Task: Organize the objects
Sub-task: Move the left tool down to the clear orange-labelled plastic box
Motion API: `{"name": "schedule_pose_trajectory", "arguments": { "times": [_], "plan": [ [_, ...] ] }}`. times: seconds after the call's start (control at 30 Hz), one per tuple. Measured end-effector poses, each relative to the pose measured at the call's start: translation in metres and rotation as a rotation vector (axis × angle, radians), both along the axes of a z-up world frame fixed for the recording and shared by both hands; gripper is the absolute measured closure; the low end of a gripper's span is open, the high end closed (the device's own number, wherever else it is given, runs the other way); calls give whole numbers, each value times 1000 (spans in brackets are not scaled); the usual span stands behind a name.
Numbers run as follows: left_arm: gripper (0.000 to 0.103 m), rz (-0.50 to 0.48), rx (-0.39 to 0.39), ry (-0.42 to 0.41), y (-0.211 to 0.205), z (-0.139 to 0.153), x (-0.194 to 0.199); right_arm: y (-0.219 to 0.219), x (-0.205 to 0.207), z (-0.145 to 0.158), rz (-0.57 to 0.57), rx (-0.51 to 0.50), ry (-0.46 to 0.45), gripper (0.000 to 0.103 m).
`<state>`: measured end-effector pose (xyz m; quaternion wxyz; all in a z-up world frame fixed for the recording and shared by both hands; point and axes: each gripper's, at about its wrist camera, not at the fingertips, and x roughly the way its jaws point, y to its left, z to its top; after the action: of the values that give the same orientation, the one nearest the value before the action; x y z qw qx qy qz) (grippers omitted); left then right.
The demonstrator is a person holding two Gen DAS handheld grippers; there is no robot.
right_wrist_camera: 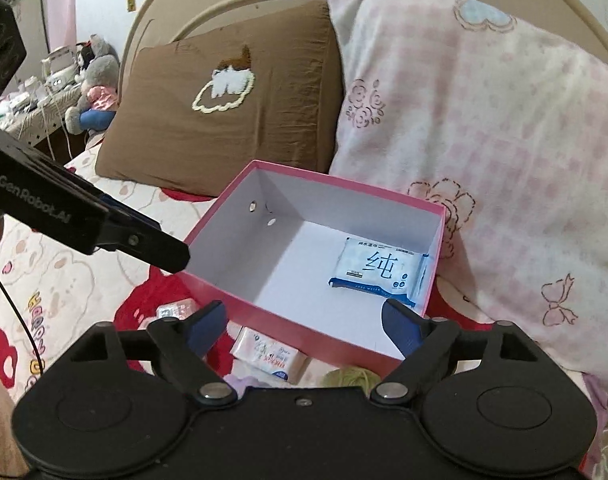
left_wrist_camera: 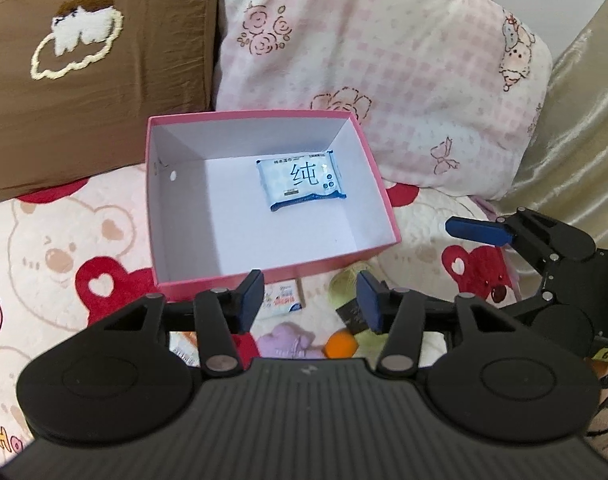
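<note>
Filling the upper half of both views, the pillows (left_wrist_camera: 384, 80) back a pink box (left_wrist_camera: 207, 280) at centre frame, open-topped on the bedspread (left_wrist_camera: 55, 248), with one wipes pack (left_wrist_camera: 299, 182) lying flat in its right part. Both grippers are empty with fingers apart: the left gripper (left_wrist_camera: 310, 300) sits low centre in its view, the right gripper (right_wrist_camera: 304, 328) low centre in its own. Loose items lie below the box's near wall, a tissue pack (right_wrist_camera: 269, 354) nearest, directly under both grippers, its long axis roughly across the frame; the left looks slightly closer.
</note>
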<state>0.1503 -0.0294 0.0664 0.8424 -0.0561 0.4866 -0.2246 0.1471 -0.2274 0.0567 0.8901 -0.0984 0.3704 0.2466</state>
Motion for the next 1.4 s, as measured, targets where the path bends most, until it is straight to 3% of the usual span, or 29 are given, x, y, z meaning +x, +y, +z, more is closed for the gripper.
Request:
{"name": "schedule_pose_trajectory", "arguments": {
  "times": [0.17, 0.5, 0.8, 1.2, 1.4],
  "plan": [
    [39, 3, 5, -17, 18, -6, -14, 11, -18, 0, 42, -13, 3, 11],
    [29, -35, 23, -16, 40, -40, -27, 32, -42, -7, 146, 3, 47, 11],
    [19, -65, -11, -17, 59, -67, -29, 61, -51, -24, 273, 1, 94, 11],
    [17, -61, -2, -9, 82, -118, -12, 114, -50, -72, 386, -39, 150, 11],
    [17, -37, 67, -27, 83, -147, 1, 134, -49, -109, 385, -86, 122, 12]
  ]
}}
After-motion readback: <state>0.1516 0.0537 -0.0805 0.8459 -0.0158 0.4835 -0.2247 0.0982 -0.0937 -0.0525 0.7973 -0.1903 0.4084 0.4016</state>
